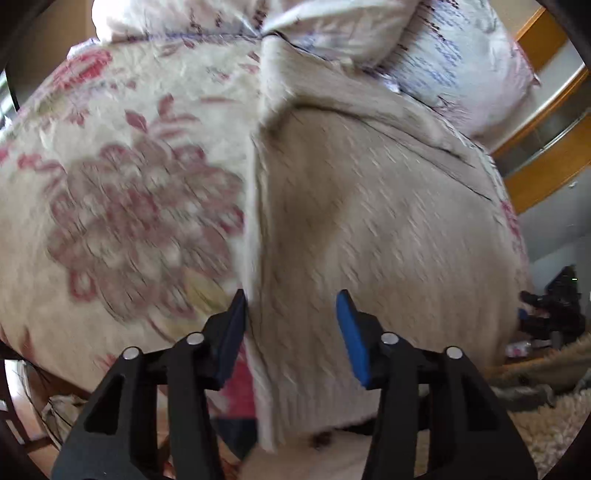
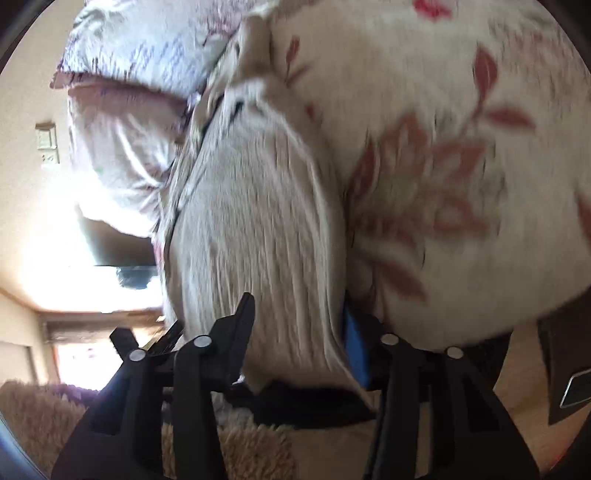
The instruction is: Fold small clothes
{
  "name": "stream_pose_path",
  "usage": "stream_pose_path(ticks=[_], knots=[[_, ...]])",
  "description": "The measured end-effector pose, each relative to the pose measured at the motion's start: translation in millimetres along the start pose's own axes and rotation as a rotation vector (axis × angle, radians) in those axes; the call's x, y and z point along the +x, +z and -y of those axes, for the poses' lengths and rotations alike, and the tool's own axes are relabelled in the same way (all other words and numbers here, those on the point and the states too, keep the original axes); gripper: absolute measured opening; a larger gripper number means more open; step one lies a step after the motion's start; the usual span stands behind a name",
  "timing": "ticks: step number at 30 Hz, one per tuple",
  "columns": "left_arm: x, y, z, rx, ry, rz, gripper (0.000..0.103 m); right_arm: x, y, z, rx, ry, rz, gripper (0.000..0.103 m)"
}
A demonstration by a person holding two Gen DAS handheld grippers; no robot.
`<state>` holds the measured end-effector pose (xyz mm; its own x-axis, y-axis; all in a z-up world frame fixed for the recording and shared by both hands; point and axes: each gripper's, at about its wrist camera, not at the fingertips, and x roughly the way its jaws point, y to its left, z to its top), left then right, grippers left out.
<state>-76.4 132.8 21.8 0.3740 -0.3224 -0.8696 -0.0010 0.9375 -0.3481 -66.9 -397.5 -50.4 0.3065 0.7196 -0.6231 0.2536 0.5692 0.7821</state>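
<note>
A beige knit sweater (image 1: 369,221) lies spread on a floral bedspread (image 1: 129,184). Its ribbed hem hangs at the bed's near edge. My left gripper (image 1: 291,325) is open, its blue-padded fingers standing over the sweater's left edge near the hem, with nothing held. In the right wrist view the same sweater (image 2: 251,221) runs away from me, and my right gripper (image 2: 299,332) is open with its fingers on either side of the sweater's near edge. Both views are blurred by motion.
Patterned pillows (image 1: 332,26) lie at the head of the bed, also in the right wrist view (image 2: 147,74). A shaggy beige rug (image 2: 240,454) covers the floor below. Wooden furniture (image 1: 546,110) stands at the right. My right gripper (image 1: 550,314) shows at the far right.
</note>
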Motion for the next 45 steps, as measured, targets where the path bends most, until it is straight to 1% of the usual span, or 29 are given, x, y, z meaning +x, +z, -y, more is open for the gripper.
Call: stream_pose_path(ticks=[1, 2, 3, 4, 5, 7, 9, 11, 13, 14, 15, 16, 17, 18, 19, 20, 21, 22, 24, 28, 31, 32, 33, 36, 38, 40, 42, 43, 45], knots=[[0, -4, 3, -0.005, -0.012, -0.012, 0.040, 4, -5, 3, 0.011, 0.016, -0.030, 0.041], [1, -8, 5, -0.014, -0.029, -0.027, 0.033, 11, -10, 5, 0.018, 0.024, -0.071, 0.031], [5, -10, 6, -0.034, -0.058, -0.056, 0.016, 14, -10, 4, 0.013, 0.023, -0.093, 0.015], [8, -9, 5, -0.052, -0.077, -0.073, 0.011, 20, -11, 1, -0.002, 0.023, -0.114, 0.009], [8, -6, 3, -0.070, -0.104, -0.084, 0.010, 26, -8, -5, -0.025, 0.035, -0.121, 0.008], [10, 3, 2, -0.090, -0.178, -0.085, 0.008, 26, 6, -20, -0.047, 0.098, -0.082, 0.008], [7, 40, 3, -0.080, -0.238, -0.015, 0.008, 22, 39, -47, -0.090, 0.188, 0.015, 0.008], [0, 90, 0, -0.062, -0.273, 0.084, 0.008, 20, 82, -80, -0.158, 0.250, 0.119, 0.008], [-2, 143, -3, -0.065, -0.285, 0.201, 0.008, 21, 121, -105, -0.211, 0.245, 0.217, 0.008], [0, 169, -5, -0.079, -0.279, 0.251, 0.009, 23, 147, -116, -0.209, 0.220, 0.291, 0.009], [6, 192, -5, -0.090, -0.245, 0.279, 0.013, 27, 167, -122, -0.185, 0.181, 0.339, 0.015], [16, 212, -4, -0.097, -0.198, 0.281, 0.016, 31, 184, -123, -0.151, 0.139, 0.367, 0.023], [27, 227, -4, -0.103, -0.158, 0.255, 0.018, 38, 199, -123, -0.100, 0.079, 0.378, 0.052], [32, 234, -7, -0.112, -0.132, 0.227, 0.022, 42, 205, -122, -0.051, 0.025, 0.373, 0.070], [36, 234, -8, -0.123, -0.098, 0.207, 0.039, 44, 204, -121, -0.020, 0.014, 0.374, 0.071], [37, 232, -8, -0.119, -0.068, 0.204, 0.051, 45, 199, -121, -0.028, 0.020, 0.378, 0.075], [36, 226, -10, -0.102, -0.049, 0.211, 0.064, 43, 193, -121, -0.050, 0.005, 0.383, 0.085], [37, 220, -13, -0.088, -0.032, 0.211, 0.066, 41, 186, -121, -0.072, -0.027, 0.393, 0.086], [41, 207, -27, -0.085, -0.015, 0.169, 0.066, 35, 178, -112, -0.080, -0.073, 0.403, 0.086], [57, 208, -47, -0.138, -0.044, 0.099, 0.068, 27, 173, -90, -0.004, -0.045, 0.400, 0.086], [78, 214, -41, -0.156, -0.080, 0.075, 0.069, 27, 173, -87, 0.005, -0.037, 0.403, 0.086], [81, 216, -37, -0.153, -0.082, 0.100, 0.072, 25, 174, -87, 0.006, -0.035, 0.402, 0.086], [86, 218, -35, -0.172, -0.131, 0.095, 0.072, 25, 174, -86, 0.006, -0.031, 0.401, 0.086], [89, 221, -46, -0.322, -0.233, 0.122, 0.076, 22, 172, -86, -0.003, -0.049, 0.410, 0.086], [91, 225, -56, -0.394, -0.264, 0.126, 0.075, 18, 172, -94, -0.053, -0.089, 0.446, 0.086], [91, 231, -70, -0.485, -0.254, 0.125, 0.061, 15, 173, -99, -0.085, -0.104, 0.467, 0.086], [90, 235, -80, -0.560, -0.266, 0.113, 0.059, 15, 175, -101, -0.095, -0.110, 0.470, 0.086], [90, 236, -79, -0.545, -0.258, 0.100, 0.059, 16, 175, -101, -0.097, -0.117, 0.467, 0.085], [88, 235, -70, -0.463, -0.228, 0.061, 0.061, 19, 174, -100, -0.105, -0.142, 0.459, 0.084]])
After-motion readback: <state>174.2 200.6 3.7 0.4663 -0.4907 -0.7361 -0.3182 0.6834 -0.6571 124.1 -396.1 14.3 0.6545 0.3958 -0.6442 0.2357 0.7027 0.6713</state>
